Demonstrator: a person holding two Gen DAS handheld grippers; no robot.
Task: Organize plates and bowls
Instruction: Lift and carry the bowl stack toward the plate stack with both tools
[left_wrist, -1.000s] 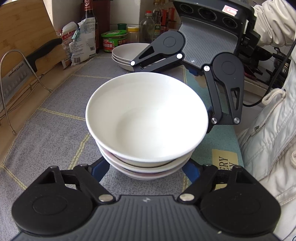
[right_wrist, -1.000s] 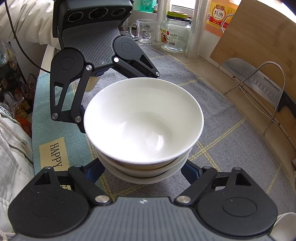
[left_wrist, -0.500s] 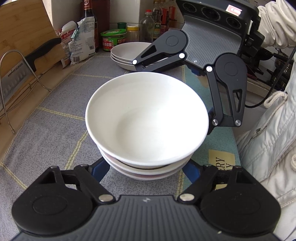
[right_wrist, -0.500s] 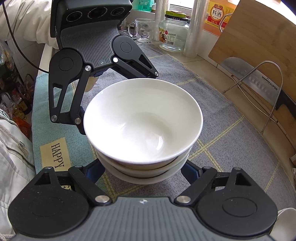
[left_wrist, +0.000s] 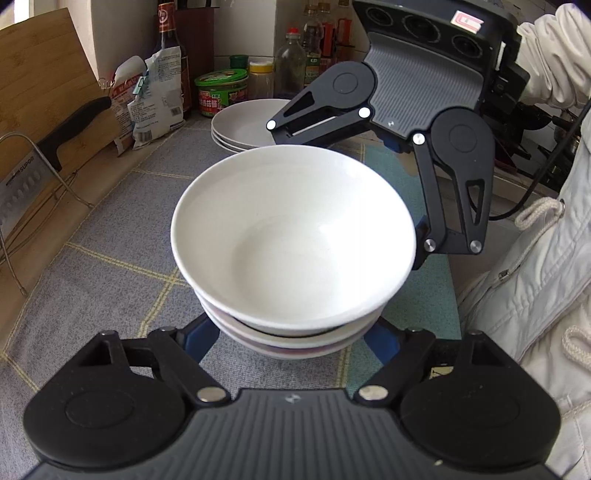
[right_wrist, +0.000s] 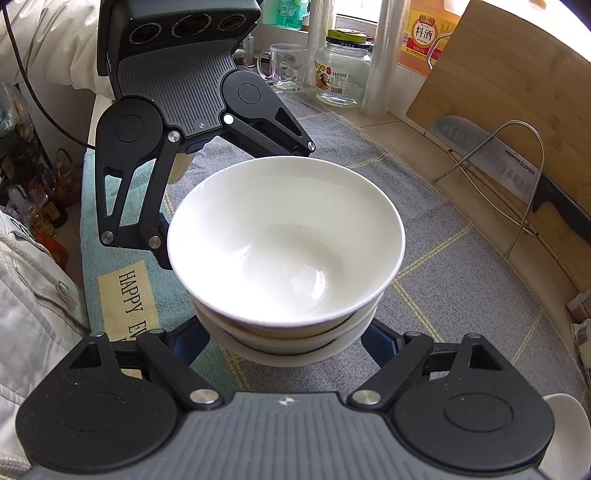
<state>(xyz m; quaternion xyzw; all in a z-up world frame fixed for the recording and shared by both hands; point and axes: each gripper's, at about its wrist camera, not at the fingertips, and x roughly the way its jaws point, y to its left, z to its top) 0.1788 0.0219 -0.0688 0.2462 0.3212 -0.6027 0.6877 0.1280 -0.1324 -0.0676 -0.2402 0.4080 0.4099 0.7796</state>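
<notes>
Beige countertop covered by a grey woven mat with yellow grid lines, bearing a stack of shallow white plates, a wire rack holding a cleaver, a clear glass jar and a glass mug.
</notes>
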